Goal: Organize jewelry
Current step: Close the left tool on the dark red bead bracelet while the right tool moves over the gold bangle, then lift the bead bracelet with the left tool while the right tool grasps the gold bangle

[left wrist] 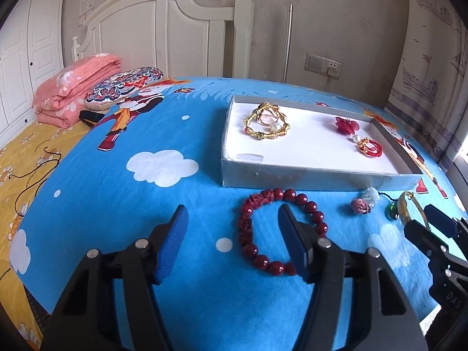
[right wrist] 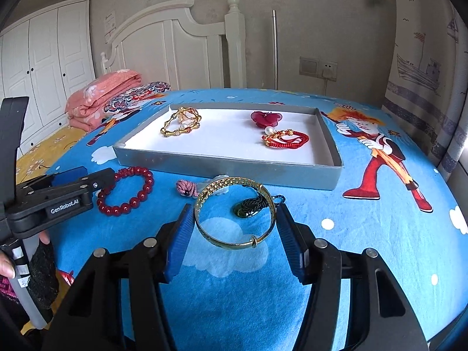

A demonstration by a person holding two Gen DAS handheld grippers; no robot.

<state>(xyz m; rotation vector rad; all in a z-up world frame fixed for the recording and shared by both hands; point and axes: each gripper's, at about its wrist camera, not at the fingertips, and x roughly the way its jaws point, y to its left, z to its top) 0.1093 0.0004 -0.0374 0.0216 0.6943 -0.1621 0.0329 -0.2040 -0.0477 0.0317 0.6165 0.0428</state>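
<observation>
- left gripper (left wrist: 231, 219) spread wide, holding nothing, low over blue cartoon bedsheet (left wrist: 175, 193); its right pad overlaps the red bead bracelet (left wrist: 280, 231) in the left wrist view, contact can't be told
- right gripper (right wrist: 234, 219) also spread, both blue pads either side of the gold bangle (right wrist: 235, 213); left pad looks right at the bangle rim, right pad just beside it, can't tell if it's gripped
- bangle sits tilted, far edge up, near edge with slider bead low toward the sheet
- dark green tassel pendant (right wrist: 248, 206) seen through the bangle ring, lying on sheet
- pink knitted knot (right wrist: 187, 188) just left of bangle, between it and red bead bracelet (right wrist: 125, 191)
- grey shallow box (right wrist: 228, 169) with white floor beyond these, on bed
- in the box: gold bamboo-link bangles (right wrist: 181, 125) far left; red flower (right wrist: 264, 118) and red cord bracelet (right wrist: 285, 139) toward the right, close together
- folded pink quilt (left wrist: 76, 87) and patterned pillow (left wrist: 122, 84) by headboard
</observation>
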